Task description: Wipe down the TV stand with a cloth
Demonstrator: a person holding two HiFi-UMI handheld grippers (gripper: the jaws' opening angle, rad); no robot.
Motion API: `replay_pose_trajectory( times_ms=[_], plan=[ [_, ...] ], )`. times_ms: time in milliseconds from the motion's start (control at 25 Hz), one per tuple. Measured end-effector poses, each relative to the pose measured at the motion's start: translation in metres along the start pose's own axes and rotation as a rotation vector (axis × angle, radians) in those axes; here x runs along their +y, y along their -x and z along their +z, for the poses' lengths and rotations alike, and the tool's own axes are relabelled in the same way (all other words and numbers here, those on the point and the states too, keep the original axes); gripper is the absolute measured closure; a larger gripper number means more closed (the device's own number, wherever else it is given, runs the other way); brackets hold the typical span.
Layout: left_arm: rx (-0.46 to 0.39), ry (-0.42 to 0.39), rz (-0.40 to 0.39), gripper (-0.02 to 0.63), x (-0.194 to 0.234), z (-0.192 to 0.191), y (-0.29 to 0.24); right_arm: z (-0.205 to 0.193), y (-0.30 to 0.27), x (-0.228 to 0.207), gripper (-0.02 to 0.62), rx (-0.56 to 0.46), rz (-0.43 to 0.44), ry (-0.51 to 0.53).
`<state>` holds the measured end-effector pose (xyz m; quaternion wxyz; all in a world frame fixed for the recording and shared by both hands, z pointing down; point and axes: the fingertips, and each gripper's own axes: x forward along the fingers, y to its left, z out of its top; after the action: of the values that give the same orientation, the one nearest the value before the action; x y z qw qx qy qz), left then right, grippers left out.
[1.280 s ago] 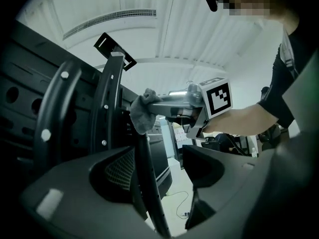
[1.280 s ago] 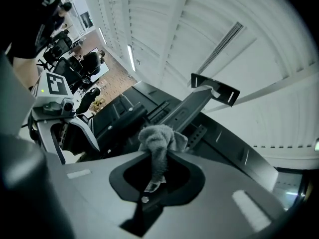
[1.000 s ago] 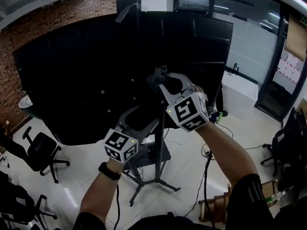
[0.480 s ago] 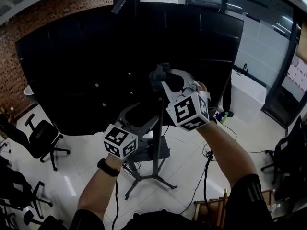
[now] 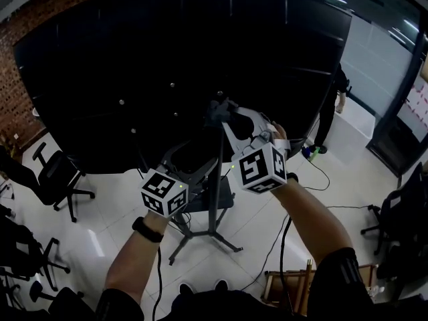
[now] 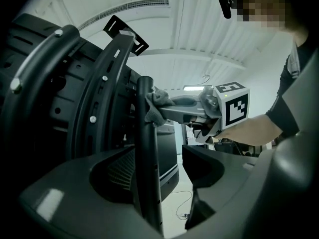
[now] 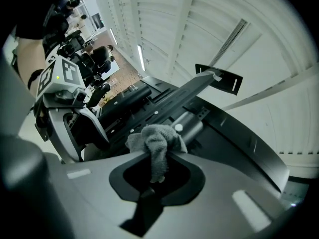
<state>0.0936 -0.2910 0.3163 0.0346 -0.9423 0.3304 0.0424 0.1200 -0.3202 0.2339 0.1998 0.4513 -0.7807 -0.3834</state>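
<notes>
A big black TV [image 5: 167, 65] shows its back, mounted on a stand with a thin dark pole [image 5: 218, 179] and splayed feet [image 5: 207, 236]. High on the pole, my right gripper [image 5: 224, 112] is shut on a grey cloth [image 5: 217, 109] that presses against it. In the right gripper view the cloth [image 7: 154, 141] bunches between the jaws of my right gripper [image 7: 154, 168]. Lower down, my left gripper [image 5: 204, 169] stands open around the pole. In the left gripper view the pole [image 6: 147, 148] lies against one jaw of my left gripper [image 6: 174, 168], with the cloth [image 6: 157, 106] above.
Office chairs [image 5: 57, 179] stand at the left and another chair [image 5: 401, 206] at the right. Cables [image 5: 287, 246] trail over the white tiled floor beside a wooden frame [image 5: 287, 289]. A person [image 5: 334, 105] stands at the back right by the glass wall.
The head view has shifted, so the TV fills more of the picture. Both grippers keep their places on the pole, and the cloth stays in the right one.
</notes>
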Motion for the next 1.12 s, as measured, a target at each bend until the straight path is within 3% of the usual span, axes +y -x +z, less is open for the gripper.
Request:
replay_pose_trajectory(
  times_ms=[400,1120],
  plan=[
    [0.048,0.054,0.025,0.288,0.008,-0.043,0.003,-0.037,-0.002,0.044,0.56,0.025,0.046,-0.081],
    [0.178,0.21,0.034,0.288,-0.001,-0.179,0.026,-0.136,0.004,0.177,0.558,0.171,0.224,-0.194]
  ],
)
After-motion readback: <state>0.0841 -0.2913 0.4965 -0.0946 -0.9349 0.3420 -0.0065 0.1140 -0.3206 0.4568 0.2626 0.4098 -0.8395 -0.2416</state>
